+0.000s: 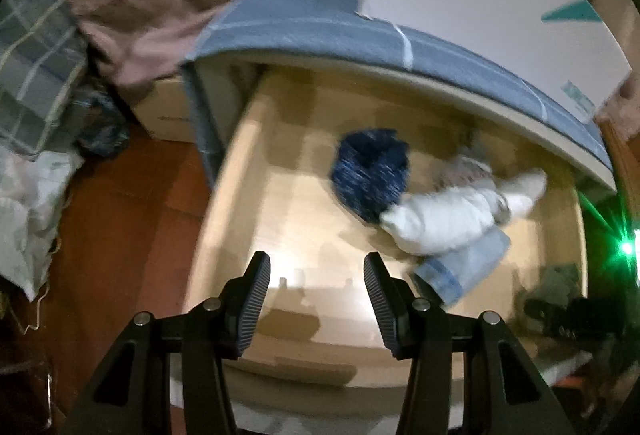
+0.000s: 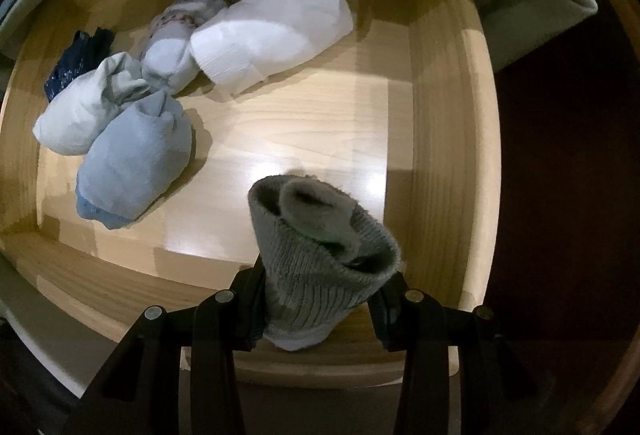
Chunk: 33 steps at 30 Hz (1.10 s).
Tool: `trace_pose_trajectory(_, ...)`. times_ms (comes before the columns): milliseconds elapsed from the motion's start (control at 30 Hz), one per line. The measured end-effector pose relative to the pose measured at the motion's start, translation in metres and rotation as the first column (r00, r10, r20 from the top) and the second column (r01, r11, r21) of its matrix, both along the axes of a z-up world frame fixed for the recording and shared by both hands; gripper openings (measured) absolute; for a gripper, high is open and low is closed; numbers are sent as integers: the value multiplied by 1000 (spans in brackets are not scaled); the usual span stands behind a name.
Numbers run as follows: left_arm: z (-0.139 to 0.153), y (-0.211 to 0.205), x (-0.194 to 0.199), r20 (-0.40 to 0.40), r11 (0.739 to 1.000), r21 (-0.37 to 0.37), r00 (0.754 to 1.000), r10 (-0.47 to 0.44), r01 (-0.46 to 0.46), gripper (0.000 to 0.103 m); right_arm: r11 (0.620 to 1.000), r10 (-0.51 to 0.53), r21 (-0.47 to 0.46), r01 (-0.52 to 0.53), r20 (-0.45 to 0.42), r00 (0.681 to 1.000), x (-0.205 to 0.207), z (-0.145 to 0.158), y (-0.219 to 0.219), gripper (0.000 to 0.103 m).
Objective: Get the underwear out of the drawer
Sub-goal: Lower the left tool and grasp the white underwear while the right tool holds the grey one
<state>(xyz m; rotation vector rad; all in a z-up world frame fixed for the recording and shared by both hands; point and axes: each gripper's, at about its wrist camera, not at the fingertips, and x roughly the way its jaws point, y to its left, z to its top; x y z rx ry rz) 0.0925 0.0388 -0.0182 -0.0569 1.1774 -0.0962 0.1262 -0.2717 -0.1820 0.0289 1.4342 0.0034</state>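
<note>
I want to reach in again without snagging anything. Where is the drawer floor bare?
Bare wood runs from the drawer's front wall up past the grey sock in the right claw to the right wall, below the white bundle. The back left is crowded: pale blue bundle, navy one.

Two wrist fisheyes, both looking into the open drawer (image 1: 248, 171).
Left view: steep, further back, bed edge (image 1: 304, 19) in upper frame. Right view: straight down, close. Shared: drawer floor, sock bundles (image 2: 276, 31).
</note>
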Motion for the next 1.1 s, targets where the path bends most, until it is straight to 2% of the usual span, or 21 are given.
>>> trace_pose_trajectory(133, 2, -9, -1, 1, 995, -54, 997, -79, 79, 50, 1000, -12, 23, 12, -4, 1000, -1, -4, -5, 39)
trace_pose_trajectory(167, 2, -11, 0, -1, 992, -71, 995, -103, 102, 50, 999, -14, 30, 14, -5, 1000, 3, -6, -22, 39)
trace_pose_trajectory(267, 1, -20, 4, -6, 986, -85, 990, -144, 143, 50, 999, -21, 41, 21, -6, 1000, 5, -9, -33, 39)
trace_pose_trajectory(333, 2, -27, 9, -4, 982, -78, 985, -171, 171, 50, 999, -21, 47, 22, -9, 1000, 9, -5, -47, 39)
trace_pose_trajectory(400, 4, -38, 15, 7, 975, -41, 976, -218, 218, 50, 998, -23, 50, 24, -11, 1000, 11, -6, -48, 39)
trace_pose_trajectory(533, 7, -62, 29, 18, 949, 20, 949, -314, 314, 50, 998, -30, 63, 31, -18, 999, 15, -5, -49, 40)
trace_pose_trajectory(700, 0, -90, 45, -7, 914, 50, 915, -402, 402, 50, 994, -52, 93, 54, -24, 998, 15, -10, -56, 40)
trace_pose_trajectory(833, -10, -104, 58, -47, 897, 55, 899, -436, 438, 50, 993, -55, 102, 57, -26, 998, 18, -16, -62, 40)
trace_pose_trajectory(1100, -36, -121, 77, -125, 890, 57, 887, -444, 453, 50, 994, -53, 95, 55, -28, 998, 20, -16, -62, 40)
